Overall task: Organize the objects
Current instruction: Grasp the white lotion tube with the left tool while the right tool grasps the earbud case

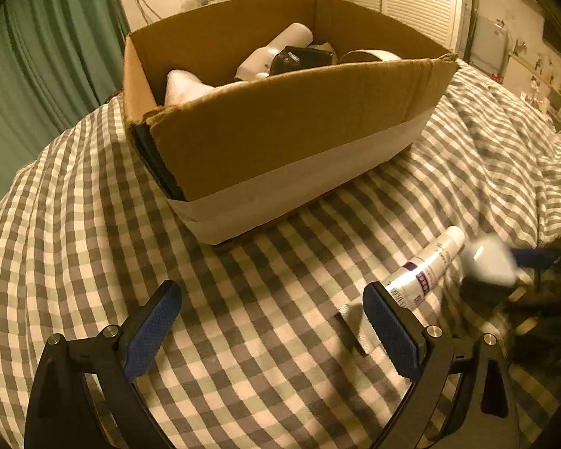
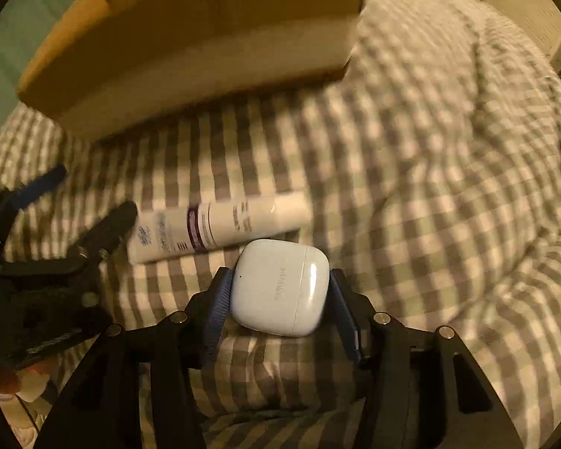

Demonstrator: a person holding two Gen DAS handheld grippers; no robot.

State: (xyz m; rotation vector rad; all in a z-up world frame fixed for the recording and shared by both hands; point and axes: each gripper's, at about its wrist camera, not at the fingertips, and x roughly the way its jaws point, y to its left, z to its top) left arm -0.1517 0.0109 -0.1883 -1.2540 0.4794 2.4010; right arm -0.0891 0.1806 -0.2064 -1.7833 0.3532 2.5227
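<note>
1. A cardboard box sits on a bed covered with a checked blanket, its top open and a pale band of tape along its lower side.
2. Inside the box lie several things already: a white bottle leaning toward the back wall, a dark pouch beside it, a white roll at the right end and something pale and wrapped at the left end.
3. The left gripper hangs low over the blanket in front of the box, its blue-padded fingers spread wide with nothing between them.
4. A white tube with a purple band lies flat on the blanket between the box and the grippers, just beside the left gripper's right finger.
5. The right gripper is pinching a white earbud case between its two blue pads, one pad on each side.
6. The case sits just in front of the tube, near the front wall of the box and outside it.
7. The view from the right gripper is blurred, so I cannot tell whether the case is lifted off the blanket or resting on it.
</note>
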